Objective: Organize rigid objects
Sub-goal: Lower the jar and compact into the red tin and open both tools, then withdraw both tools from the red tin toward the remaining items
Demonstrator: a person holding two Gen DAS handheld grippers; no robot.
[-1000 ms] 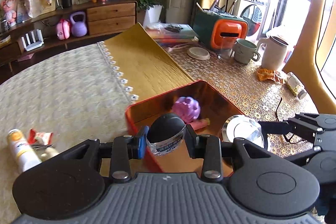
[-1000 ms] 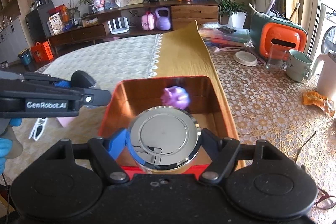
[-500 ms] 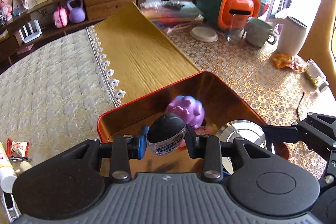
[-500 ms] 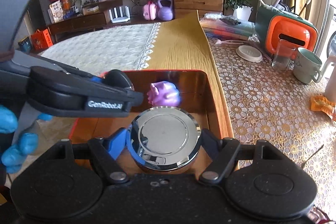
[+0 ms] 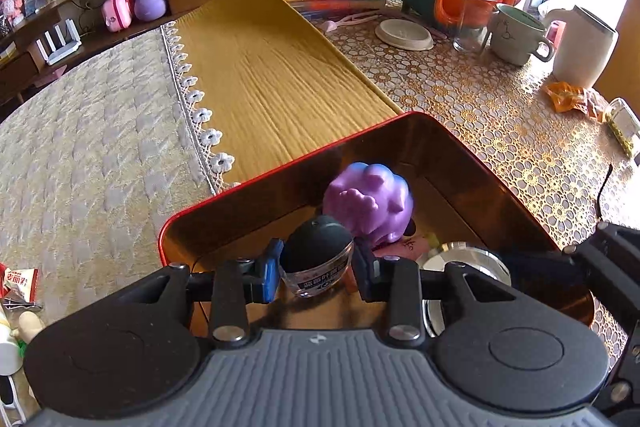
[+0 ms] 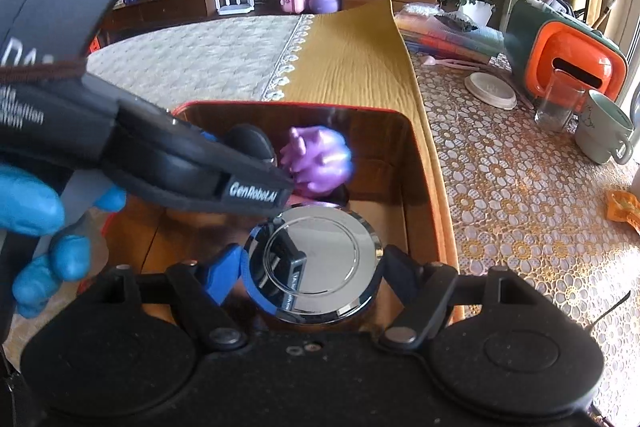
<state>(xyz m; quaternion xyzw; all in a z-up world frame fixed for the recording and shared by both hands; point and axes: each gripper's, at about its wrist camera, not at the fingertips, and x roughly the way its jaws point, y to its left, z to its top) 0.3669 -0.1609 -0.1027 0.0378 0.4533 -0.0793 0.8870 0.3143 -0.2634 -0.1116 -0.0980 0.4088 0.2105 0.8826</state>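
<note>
left gripper (image 5: 316,269): jaws pinching a small clear jar with a rounded black top (image 5: 316,255), blue pad pressed on one side, dark pad on the other. label on the jar's lower band is partly legible only; text cannot be read. the jar hangs inside the rim of a red tin with a shiny copper-coloured interior (image 5: 280,167).

just ahead of the left jaws, inside the tin: a purple knobbly toy (image 5: 370,201), sitting on the tin floor. below it something pink lies flat, possibly a tube; the view there is cramped, so not certain.

right gripper (image 6: 316,267): jaws spread wide around a round chrome tin (image 6: 316,259), blue pad on its left edge, dark pad on its right, both touching. its mirrored top reflects the gripper above it. it sits low within the red tin (image 6: 416,163), nearer the right wall. from the right wrist view the left gripper (image 6: 280,183) crosses in from the left, its tip over the far edge of the chrome tin, with the purple toy (image 6: 320,163) just beyond.

a hand in a blue glove (image 6: 44,227) holds the left gripper's handle.

table (image 5: 480,107) to the right of both jaws carries a lace-pattern cover; a mustard cloth (image 5: 272,67) lies ahead of the tin.
</note>
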